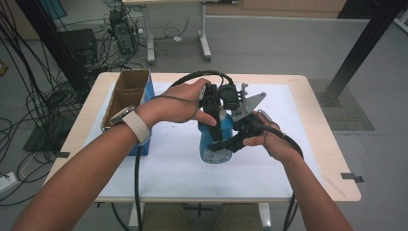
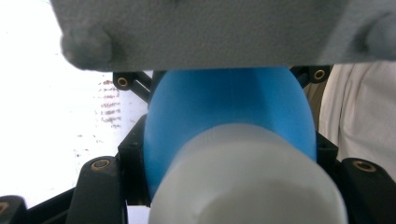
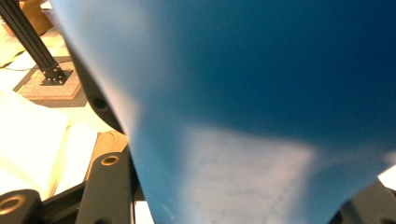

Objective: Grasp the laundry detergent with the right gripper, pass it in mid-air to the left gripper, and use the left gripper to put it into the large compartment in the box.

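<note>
Much of the blue bottle (image 1: pixel 216 139) is covered in the high view: the left gripper (image 1: pixel 211 113) sits over its upper part and the right gripper (image 1: pixel 240 137) crosses its right flank, so only the lower body and a pale label near the base show, and the print on that label is too small to read. In the left gripper view the white cap (image 2: pixel 247 182) is blurred and cut off at the bottom edge, with the blue shoulder of the bottle rising behind it and a grey plate (image 2: pixel 201 32) of a gripper blocking everything above. In the right gripper view the blue wall of the bottle (image 3: pixel 261 93) is so close that it is out of focus, and the jaw tips are lost behind it. The left hand (image 1: pixel 180 103) reaches in from the left with the wrist bent, a watch on its pale strap at the forearm, and its gripper is clamped on the bottle near the cap end. The right hand (image 1: pixel 274 142) comes up from below right, its gripper clenched on the bottle's body. The bottle stands between the 2 grippers above the white mat (image 1: pixel 163 163); a cardboard box (image 1: pixel 127 94) stands well to the left of the left gripper.
</note>
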